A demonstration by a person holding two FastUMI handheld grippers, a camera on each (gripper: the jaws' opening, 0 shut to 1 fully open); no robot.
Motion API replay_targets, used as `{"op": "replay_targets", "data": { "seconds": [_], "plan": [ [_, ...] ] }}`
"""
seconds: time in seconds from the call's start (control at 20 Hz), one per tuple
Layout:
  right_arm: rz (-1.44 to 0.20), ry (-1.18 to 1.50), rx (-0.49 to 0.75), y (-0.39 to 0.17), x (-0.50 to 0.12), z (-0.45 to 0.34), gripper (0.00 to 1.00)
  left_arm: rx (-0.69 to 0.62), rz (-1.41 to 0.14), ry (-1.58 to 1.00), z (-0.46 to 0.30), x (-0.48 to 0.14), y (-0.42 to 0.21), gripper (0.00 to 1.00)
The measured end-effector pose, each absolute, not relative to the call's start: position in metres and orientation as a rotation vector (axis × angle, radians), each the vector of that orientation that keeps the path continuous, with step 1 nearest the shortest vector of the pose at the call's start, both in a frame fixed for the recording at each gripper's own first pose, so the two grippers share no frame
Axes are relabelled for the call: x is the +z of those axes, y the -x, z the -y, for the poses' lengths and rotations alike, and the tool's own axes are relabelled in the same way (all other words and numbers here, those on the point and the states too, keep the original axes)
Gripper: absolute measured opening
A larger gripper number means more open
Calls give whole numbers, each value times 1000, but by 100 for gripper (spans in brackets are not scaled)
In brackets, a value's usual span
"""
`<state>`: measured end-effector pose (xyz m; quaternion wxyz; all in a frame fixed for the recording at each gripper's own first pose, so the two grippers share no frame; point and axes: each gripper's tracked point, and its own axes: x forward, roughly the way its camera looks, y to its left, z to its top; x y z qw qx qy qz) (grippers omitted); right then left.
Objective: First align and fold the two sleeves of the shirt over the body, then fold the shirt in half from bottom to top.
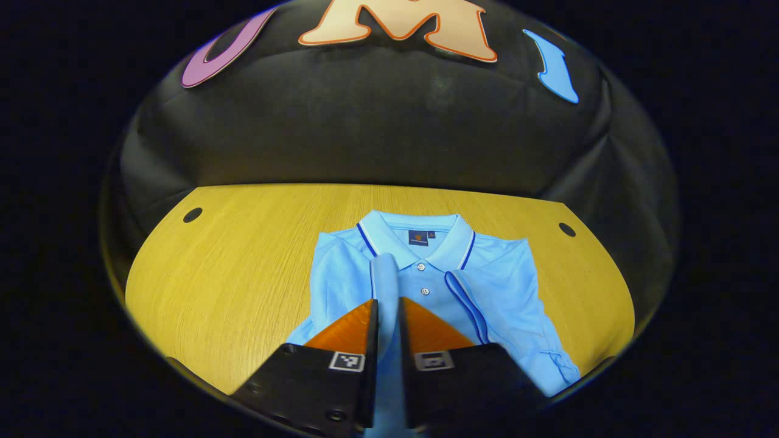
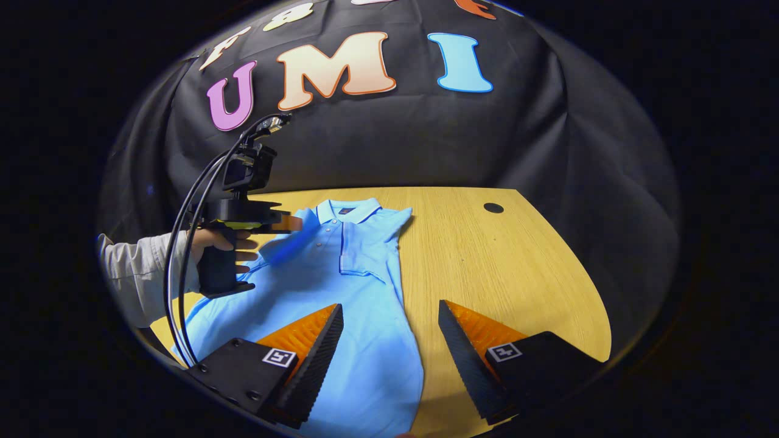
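Observation:
A light blue polo shirt [image 1: 511, 286] lies face up on the wooden table [image 1: 231, 274], collar towards the wall. My left gripper [image 1: 387, 307] is shut on one sleeve [image 1: 384, 274], which rises in a narrow strip between its fingers over the chest. The other sleeve [image 1: 468, 298] lies folded across the body. In the right gripper view a hand [image 2: 222, 243] holds the left gripper [image 2: 295, 223] above the shirt [image 2: 316, 286] near the collar. My right gripper [image 2: 389, 319] is open over the shirt's lower right edge, with nothing between its fingers. The folded sleeve [image 2: 365, 252] rests beside the placket.
The table [image 2: 487, 261] has a dark round hole near each far corner [image 1: 192, 215] [image 1: 567, 229] [image 2: 493, 208]. Black cables [image 2: 182, 243] hang from the left gripper. The black cloth wall stands close behind the table's far edge. Bare wood shows on both sides of the shirt.

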<state>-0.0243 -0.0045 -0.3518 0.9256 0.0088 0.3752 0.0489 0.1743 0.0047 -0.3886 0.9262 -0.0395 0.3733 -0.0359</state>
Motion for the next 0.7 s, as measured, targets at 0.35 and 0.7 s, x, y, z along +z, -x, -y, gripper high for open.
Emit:
{"op": "replay_targets", "data": {
  "seconds": [0.35,0.7],
  "plan": [
    [-764,-4,54,38,-354,-1,98,-65,-694,33,-61,-338,-117,95],
    [-736,19,44,90,-341,7,98,-40,-705,1,-115,-310,26,95]
  ]
}}
